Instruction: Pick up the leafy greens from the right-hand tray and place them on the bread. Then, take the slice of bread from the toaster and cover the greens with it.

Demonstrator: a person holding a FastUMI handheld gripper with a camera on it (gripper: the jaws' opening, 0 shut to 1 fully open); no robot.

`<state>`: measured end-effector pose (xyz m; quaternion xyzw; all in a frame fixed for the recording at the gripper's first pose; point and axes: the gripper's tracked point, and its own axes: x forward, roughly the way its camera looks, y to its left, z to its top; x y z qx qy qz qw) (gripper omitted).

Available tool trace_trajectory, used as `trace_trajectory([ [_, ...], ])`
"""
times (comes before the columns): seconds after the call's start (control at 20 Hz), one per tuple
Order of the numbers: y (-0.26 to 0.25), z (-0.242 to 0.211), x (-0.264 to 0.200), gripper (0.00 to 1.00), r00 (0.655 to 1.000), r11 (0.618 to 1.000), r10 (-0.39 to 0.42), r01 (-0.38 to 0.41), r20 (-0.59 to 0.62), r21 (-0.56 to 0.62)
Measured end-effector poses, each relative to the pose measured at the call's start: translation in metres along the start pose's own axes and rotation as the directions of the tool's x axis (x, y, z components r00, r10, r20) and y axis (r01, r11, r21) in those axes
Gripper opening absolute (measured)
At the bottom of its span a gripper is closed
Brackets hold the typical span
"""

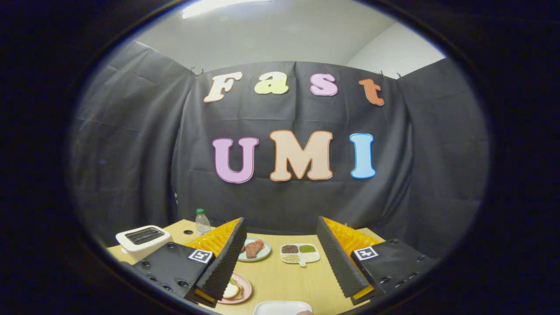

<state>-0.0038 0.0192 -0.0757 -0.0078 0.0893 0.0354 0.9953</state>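
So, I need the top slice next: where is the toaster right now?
In the gripper view, the white two-slot toaster sits on the wooden table beyond the open tongs' left finger, beside a clear plastic bottle.

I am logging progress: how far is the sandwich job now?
Done: something green seems to lie with the bread on the pink plate, partly hidden. In hand: nothing; the gripper is open above the table. Left: unclear whether the toaster holds a slice.
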Motion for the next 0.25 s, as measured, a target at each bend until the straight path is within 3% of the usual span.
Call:
trace_trajectory([
  [0.25, -0.0049, 0.0036, 0.0024, 1.0, 1.0, 1.0, -0.007, 0.007, 0.008, 0.0],
])
